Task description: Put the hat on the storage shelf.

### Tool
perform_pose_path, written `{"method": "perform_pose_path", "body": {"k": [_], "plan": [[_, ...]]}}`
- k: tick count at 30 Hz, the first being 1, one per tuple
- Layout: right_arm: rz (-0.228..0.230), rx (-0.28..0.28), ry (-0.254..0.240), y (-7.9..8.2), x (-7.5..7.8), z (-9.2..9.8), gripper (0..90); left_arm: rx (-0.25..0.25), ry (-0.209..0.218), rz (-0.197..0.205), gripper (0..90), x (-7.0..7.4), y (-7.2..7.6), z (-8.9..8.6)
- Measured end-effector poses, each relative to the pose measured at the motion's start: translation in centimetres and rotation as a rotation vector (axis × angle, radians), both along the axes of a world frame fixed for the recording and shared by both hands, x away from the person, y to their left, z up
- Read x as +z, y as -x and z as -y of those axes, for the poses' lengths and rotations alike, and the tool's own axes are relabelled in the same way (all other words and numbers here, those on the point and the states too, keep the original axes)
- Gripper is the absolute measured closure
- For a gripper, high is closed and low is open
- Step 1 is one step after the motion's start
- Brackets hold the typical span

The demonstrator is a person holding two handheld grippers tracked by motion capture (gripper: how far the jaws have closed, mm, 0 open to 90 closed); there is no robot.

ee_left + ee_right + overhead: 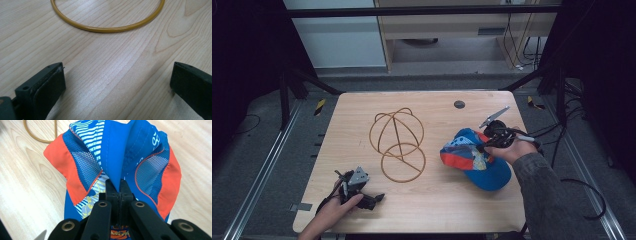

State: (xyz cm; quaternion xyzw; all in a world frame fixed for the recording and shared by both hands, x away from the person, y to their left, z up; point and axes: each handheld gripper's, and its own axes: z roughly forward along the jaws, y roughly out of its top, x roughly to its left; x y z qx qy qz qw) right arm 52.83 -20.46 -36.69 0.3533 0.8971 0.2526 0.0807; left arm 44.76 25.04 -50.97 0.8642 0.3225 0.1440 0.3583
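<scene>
Pale wood-grain desk [437, 195], ringed by dark floor and metal rails, carries one wire frame, one cap and two hand-held grippers. Near its front-left corner, the left gripper [373, 199] rests low on the desk, jaws spread wide with bare wood between them. One golden wire hat stand [398, 142], a dome of hoops on a round ring, lies ahead of that gripper's jaws. Farther right, the right gripper [117, 185] is clamped on a fold of one blue, orange and striped cap [474, 157], which bunches directly beyond its jaws.
</scene>
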Motion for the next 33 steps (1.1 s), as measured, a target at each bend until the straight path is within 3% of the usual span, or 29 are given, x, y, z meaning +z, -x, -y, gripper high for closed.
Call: {"method": "perform_pose_path", "body": {"k": [7, 25, 33], "plan": [[0.061, 0.006, -0.036, 0.6, 2.8, 0.3, 89.8, -0.002, -0.002, 0.0, 0.0, 0.0, 0.0, 0.0], [0.125, 0.004, -0.083, 1.7, 5.3, 0.8, 89.8, -0.002, -0.003, 0.0, 0.0, 0.0, 0.0, 0.0], [0.17, 0.007, -0.106, 2.0, 7.3, 0.8, 89.8, 0.003, -0.004, 0.001, 0.0, 0.0, 0.0, 0.0]]}}
